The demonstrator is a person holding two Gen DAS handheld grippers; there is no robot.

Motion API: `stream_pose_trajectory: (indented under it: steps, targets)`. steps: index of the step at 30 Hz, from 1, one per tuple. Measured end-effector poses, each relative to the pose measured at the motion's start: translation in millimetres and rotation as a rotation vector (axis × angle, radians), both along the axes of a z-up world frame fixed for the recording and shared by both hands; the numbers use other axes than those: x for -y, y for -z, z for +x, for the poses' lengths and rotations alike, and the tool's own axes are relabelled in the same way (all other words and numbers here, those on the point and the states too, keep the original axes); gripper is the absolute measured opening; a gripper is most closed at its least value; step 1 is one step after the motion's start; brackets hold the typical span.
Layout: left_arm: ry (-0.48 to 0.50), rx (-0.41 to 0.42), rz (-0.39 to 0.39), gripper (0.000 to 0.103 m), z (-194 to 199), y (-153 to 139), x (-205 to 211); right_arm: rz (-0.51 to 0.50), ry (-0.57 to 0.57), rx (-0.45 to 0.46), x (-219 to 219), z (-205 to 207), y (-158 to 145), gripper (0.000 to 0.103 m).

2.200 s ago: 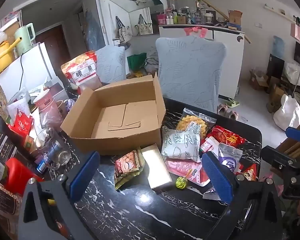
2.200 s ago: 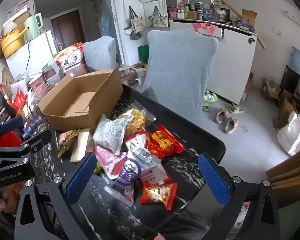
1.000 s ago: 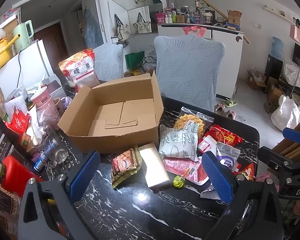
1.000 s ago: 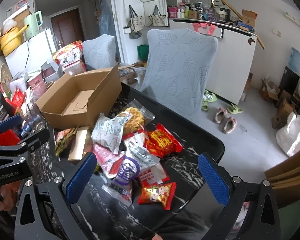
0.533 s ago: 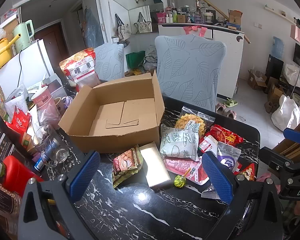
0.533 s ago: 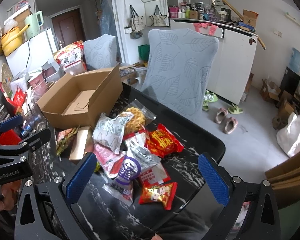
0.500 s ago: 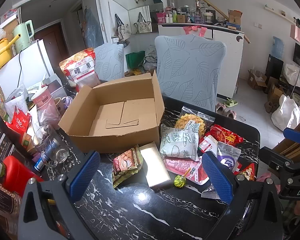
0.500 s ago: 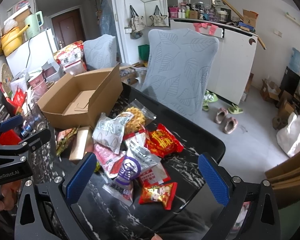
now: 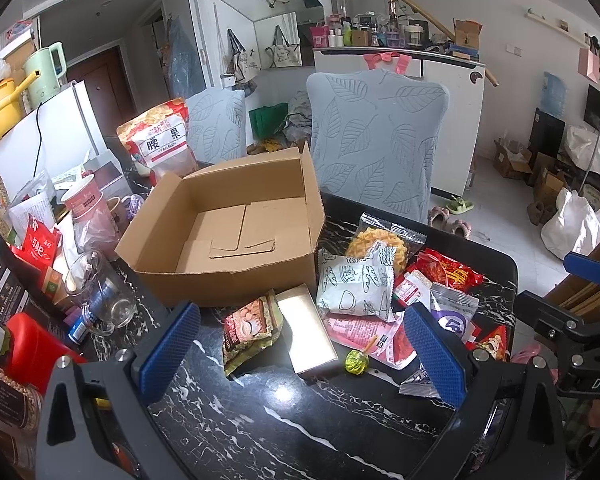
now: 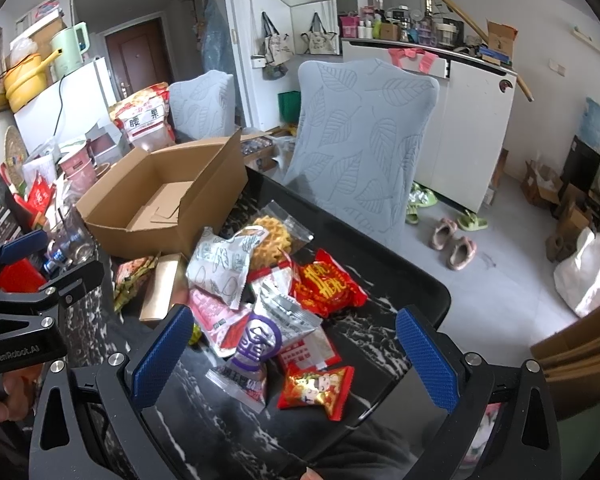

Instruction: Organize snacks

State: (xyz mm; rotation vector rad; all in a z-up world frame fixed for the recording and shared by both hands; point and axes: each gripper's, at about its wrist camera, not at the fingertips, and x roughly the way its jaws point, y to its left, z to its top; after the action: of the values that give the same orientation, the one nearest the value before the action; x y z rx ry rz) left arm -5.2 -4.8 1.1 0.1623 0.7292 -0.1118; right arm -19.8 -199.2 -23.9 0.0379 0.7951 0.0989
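Both hand-held grippers, left (image 9: pixel 300 352) and right (image 10: pixel 288 356), stay spread above the unmoved snacks (image 9: pixel 380 280).

A: What is sitting on the bench (image 9: pixel 260 420)?

B: An open cardboard box (image 9: pixel 236 236) is resting on the black marbled top. Just in front of it a gold carton (image 9: pixel 306 328) and a brown snack bag (image 9: pixel 250 326) are lying flat.

A: And right of the box?

B: Snack packets are piling there, a white patterned pouch (image 9: pixel 354 290) lying uppermost and a red bag (image 10: pixel 328 284) beyond them.
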Motion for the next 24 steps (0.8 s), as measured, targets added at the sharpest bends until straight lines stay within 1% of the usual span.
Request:
stream_pose_trajectory:
  steps: [16,24]
  targets:
    - [0.001,0.011,0.010,0.103,-2.4,-3.8,3.8,-0.003,-0.017,0.006,0.5,-1.2,-0.9,0.103]
    - [0.004,0.022,0.016,0.103,-5.0,-3.6,7.9,0.012,-0.041,0.006,7.8,-2.1,1.6,0.103]
